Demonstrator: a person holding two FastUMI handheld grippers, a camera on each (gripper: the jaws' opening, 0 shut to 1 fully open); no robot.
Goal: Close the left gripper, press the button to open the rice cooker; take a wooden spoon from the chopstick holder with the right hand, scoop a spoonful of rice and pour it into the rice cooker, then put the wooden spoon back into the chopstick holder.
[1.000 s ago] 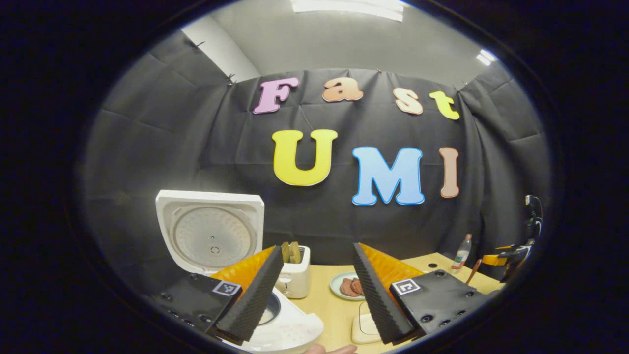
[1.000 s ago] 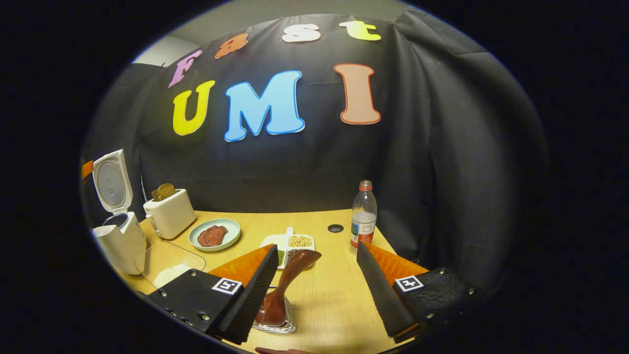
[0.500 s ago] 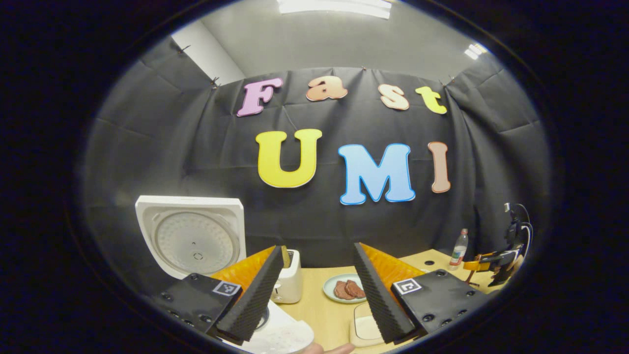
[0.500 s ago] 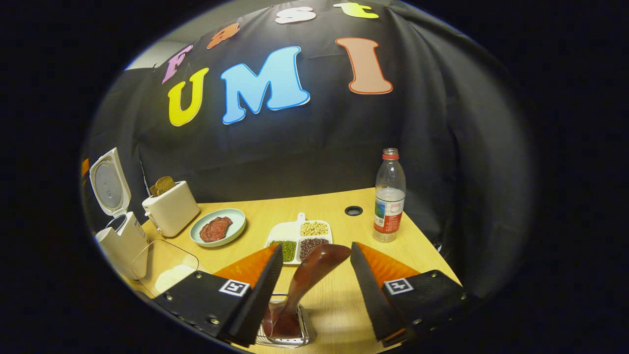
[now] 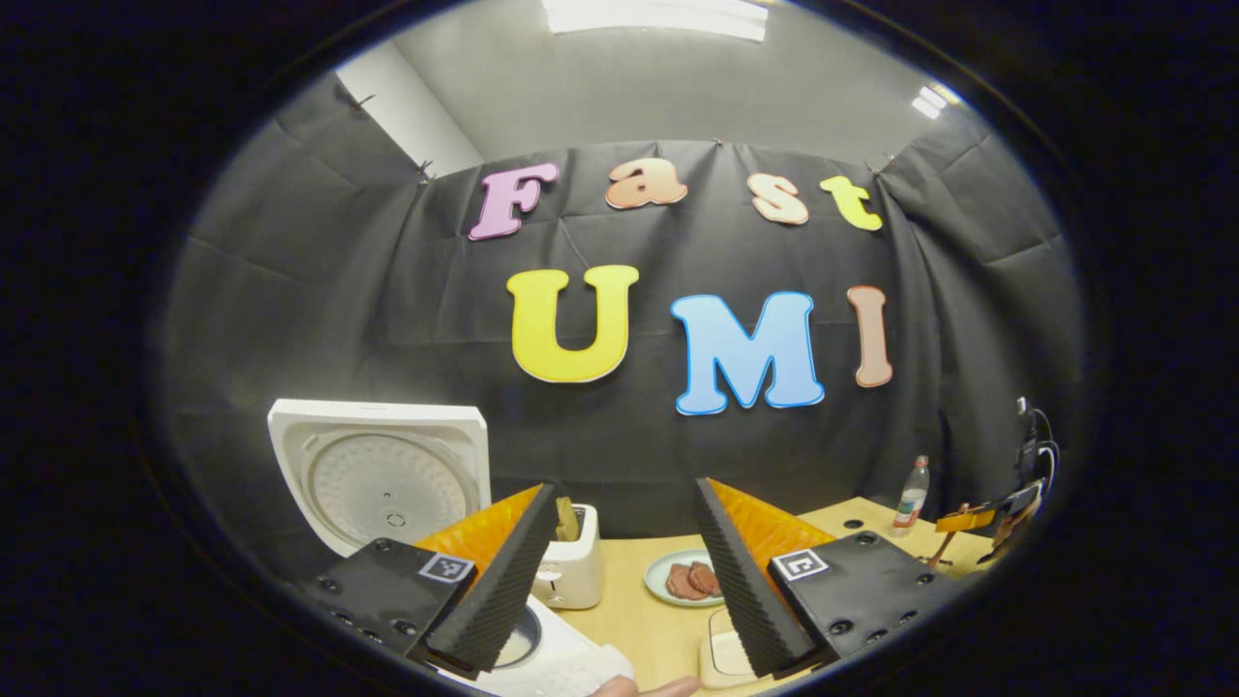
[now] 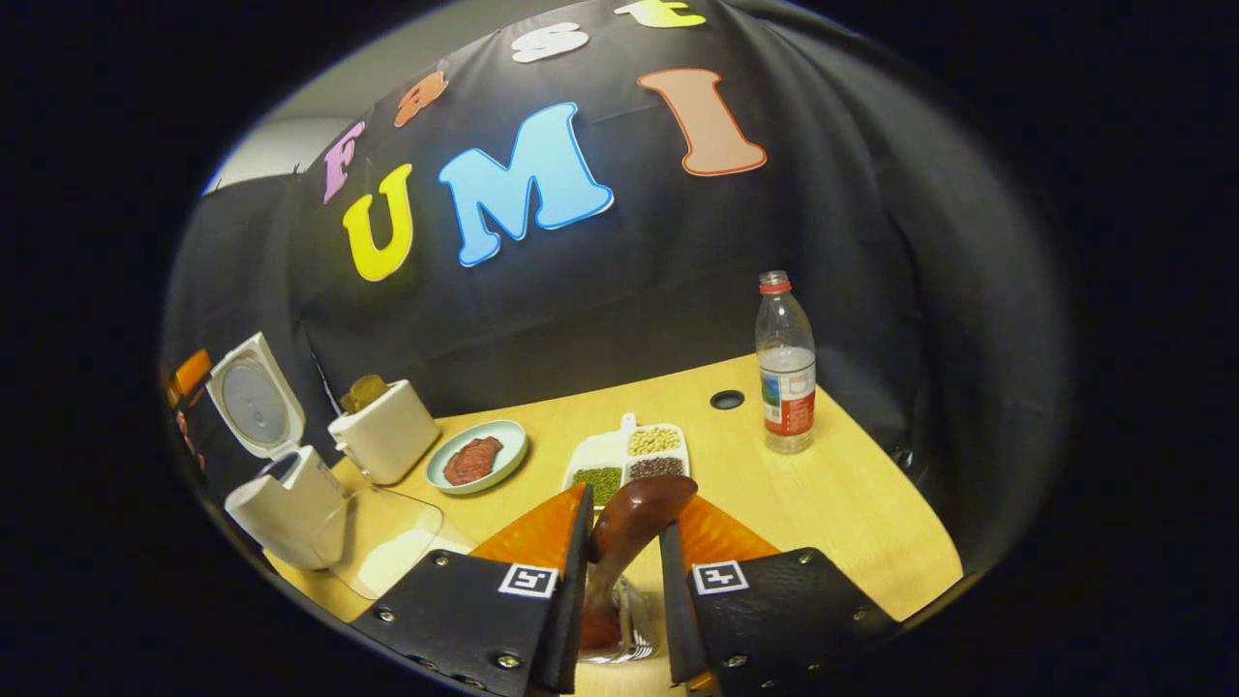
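One step looks done: the rice cooker stands lid-up at lower left of the left gripper view, where the left gripper hangs spread and empty. Low in the right gripper view, the right gripper pinches the wooden spoon standing in the chopstick holder; lifting, scooping, pouring and returning remain.

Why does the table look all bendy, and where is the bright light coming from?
In the right gripper view the fisheye lens curves the table edge and leans the water bottle; the glass bowl gives a pale glare. In the left gripper view the ceiling light glows very bright, while the rice cooker stays sharp.
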